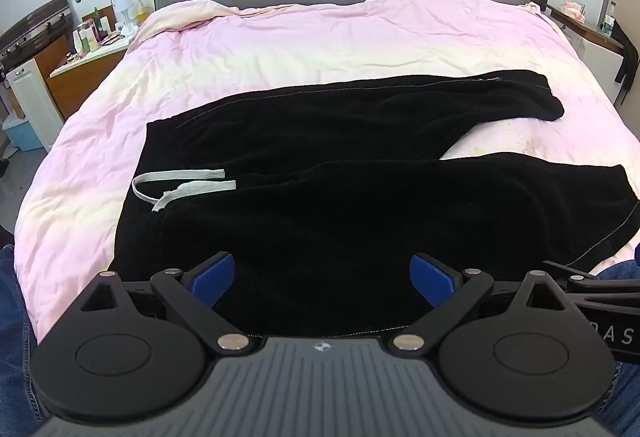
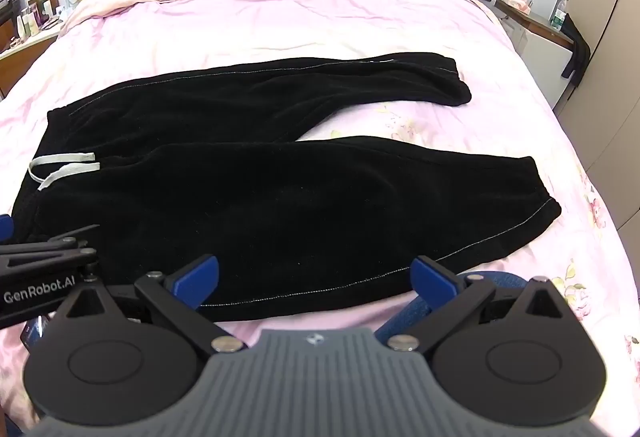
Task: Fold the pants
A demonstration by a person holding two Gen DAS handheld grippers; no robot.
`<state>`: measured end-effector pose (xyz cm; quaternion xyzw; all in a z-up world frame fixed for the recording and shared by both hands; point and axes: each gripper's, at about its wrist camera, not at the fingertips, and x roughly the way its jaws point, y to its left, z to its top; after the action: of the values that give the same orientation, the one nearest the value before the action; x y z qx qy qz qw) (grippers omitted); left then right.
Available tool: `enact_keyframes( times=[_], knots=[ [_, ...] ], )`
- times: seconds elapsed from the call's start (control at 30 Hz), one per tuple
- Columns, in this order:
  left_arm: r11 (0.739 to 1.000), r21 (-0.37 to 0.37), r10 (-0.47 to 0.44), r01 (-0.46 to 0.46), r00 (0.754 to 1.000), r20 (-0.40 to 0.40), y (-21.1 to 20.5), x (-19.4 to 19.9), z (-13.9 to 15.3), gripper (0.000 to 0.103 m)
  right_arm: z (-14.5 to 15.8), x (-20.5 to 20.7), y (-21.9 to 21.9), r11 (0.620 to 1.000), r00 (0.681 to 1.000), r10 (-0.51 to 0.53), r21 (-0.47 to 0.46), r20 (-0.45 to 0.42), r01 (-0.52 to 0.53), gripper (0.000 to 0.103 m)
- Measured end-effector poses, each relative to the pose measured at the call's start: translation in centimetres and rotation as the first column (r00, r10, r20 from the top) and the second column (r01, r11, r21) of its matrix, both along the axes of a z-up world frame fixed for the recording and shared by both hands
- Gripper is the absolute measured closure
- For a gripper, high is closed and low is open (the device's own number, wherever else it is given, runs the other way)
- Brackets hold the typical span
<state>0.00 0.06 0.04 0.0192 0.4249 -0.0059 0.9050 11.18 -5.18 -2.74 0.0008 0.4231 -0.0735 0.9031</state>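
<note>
Left wrist | black pants (image 1: 340,205) flat on pink bed (image 1: 280,49) | L gripper (image 1: 322,279) + R gripper (image 2: 316,281) jaws wide, empty

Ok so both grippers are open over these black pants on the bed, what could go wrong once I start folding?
1. The white drawstring lies loose at the waistband; it could snag or get pinched instead of fabric.
2. The pants rest on a wrinkled pink duvet; the right gripper, near the hem edge, might grab bedding too.
3. The legs are splayed apart, so folding from the left gripper side may stack them unevenly.
</note>
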Motion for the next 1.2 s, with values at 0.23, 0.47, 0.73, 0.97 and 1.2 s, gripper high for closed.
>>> enact_keyframes(
  times=[0.23, 0.47, 0.73, 0.97, 1.2],
  knots=[
    [1.0, 0.011, 0.003, -0.002, 1.0, -0.005, -0.01, 0.13, 0.08, 0.0, -0.03, -0.14, -0.07, 1.0, 1.0, -0.005, 0.013, 0.003, 0.005, 0.005],
    [1.0, 0.009, 0.006, -0.006, 1.0, 0.002, 0.06, -0.12, -0.12, 0.0, -0.07, 0.03, 0.23, 1.0, 1.0, 0.001, 0.011, 0.003, -0.001, 0.005],
    [1.0, 0.01, 0.007, -0.007, 1.0, -0.001, 0.13, -0.03, 0.14, 0.0, -0.04, -0.07, 0.24, 1.0, 1.0, 0.001, 0.008, 0.002, -0.001, 0.005],
    [1.0, 0.007, 0.008, -0.008, 1.0, -0.003, 0.06, -0.35, -0.14, 0.0, -0.03, -0.11, 0.24, 1.0, 1.0, 0.0, 0.008, 0.0, 0.0, 0.005],
    [1.0, 0.006, 0.007, -0.007, 1.0, -0.004, 0.12, -0.35, -0.13, 0.0, -0.07, -0.08, 0.24, 1.0, 1.0, -0.001, 0.008, -0.002, 0.001, 0.005]
  ],
)
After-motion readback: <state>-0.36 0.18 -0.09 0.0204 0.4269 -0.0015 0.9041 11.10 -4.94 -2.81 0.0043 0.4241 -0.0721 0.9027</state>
